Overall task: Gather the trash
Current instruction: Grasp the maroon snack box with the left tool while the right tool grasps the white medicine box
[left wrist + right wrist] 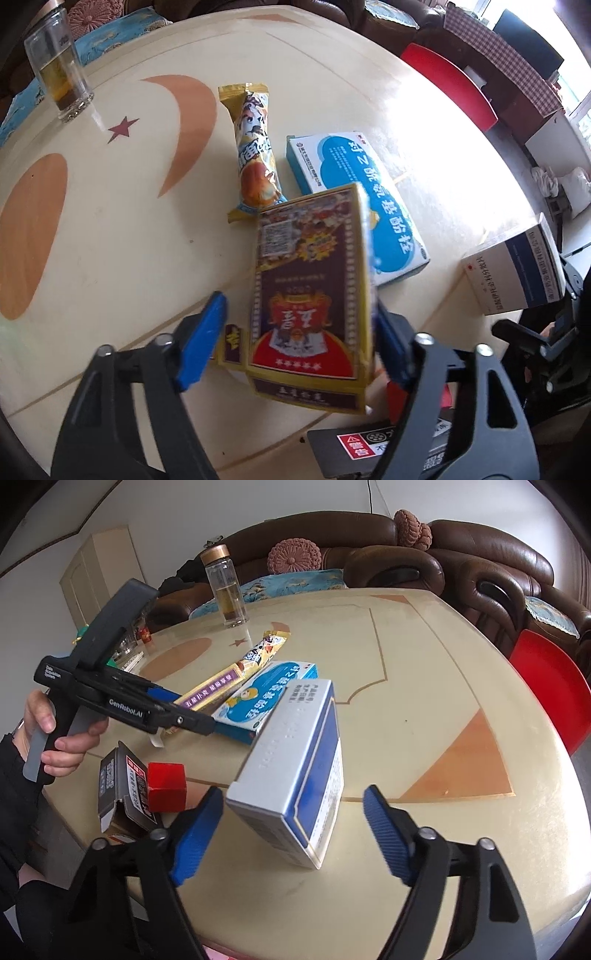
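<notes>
A gold and maroon box [310, 288] lies tilted between the fingers of my left gripper [300, 302]. The right pad [391, 347] is at the box's edge, while the left pad [207, 339] stands a little off it, so the gripper is open. In the right wrist view a white and blue medicine box [295, 775] stands tilted on the table between the fingers of my right gripper [294, 791], also open. Its left pad [199, 830] is near a corner and its right pad [384, 830] is clear of the box. A snack wrapper [255, 147] and a blue and white box [354, 199] lie beyond.
On the cream table [443, 686], a black carton [118, 786] and a small red box [166, 786] sit by the near edge. A glass bottle of tea [227, 587] stands at the far side. A red stool [546, 690] and brown sofa [480, 565] border the table.
</notes>
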The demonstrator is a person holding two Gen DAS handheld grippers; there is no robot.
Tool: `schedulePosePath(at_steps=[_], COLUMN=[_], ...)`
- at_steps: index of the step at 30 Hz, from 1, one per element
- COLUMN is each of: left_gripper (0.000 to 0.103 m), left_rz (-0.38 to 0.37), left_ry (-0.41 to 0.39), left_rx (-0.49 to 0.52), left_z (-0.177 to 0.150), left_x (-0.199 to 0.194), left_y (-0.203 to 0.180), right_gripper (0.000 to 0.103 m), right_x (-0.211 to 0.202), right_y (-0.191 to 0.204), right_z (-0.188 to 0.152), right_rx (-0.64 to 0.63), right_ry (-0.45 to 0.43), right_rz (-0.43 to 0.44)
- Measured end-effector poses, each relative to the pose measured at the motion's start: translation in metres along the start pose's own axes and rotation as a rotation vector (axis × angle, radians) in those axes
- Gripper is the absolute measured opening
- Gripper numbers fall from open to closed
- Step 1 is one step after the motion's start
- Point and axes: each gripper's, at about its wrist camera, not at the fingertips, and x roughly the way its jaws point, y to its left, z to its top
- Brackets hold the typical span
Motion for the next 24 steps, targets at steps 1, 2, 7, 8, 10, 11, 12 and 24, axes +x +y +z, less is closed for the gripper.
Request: schedulePosePath(at_steps=[1,2,7,8,10,11,12,24], left_gripper=[0.067,0.065,0.058,0.058,0.058,0.058,0.058,0.057], left_rz=[-0.003,-0.003,-0.010,-0.012,-0.011,-0.003,0.010,0.076], left_ry=[0.001,-0.001,-0.012,-0.013,-0.017,-0.017,-0.017,-0.050], left_rx=[-0.002,-0.005,-0.022,-0.025,-0.034,-0.035,-0.037,-0.059], left_z=[0.000,0.000,-0.001,-0.001,-0.001,-0.002,-0.002,-0.003], left_x=[0.000,0.000,-0.002,-0.002,-0.002,-0.003,-0.002,-0.012], left_y=[0.001,0.001,0.002,0.003,0.003,0.004,0.003,-0.007], right_gripper=[0.069,0.067,0.046,0.041,0.032,0.027,0.025,0.022], right_x=[0.001,0.001,0.005,0.006,0.008,0.008,0.008,-0.006], right_y=[0.000,-0.001,-0.001,-0.002,-0.004,-0.004,-0.004,0.008], right_z=[0.000,0.000,0.000,0.000,-0.001,-0.002,-0.002,-0.001], right_rx=[0.000,-0.001,-0.005,-0.005,0.001,0.005,0.008,-0.066], right_ry=[0.001,0.001,0.010,0.012,0.017,0.016,0.014,-0.051], right_rz=[0.001,0.001,-0.008,-0.011,-0.017,-0.015,-0.014,-0.050])
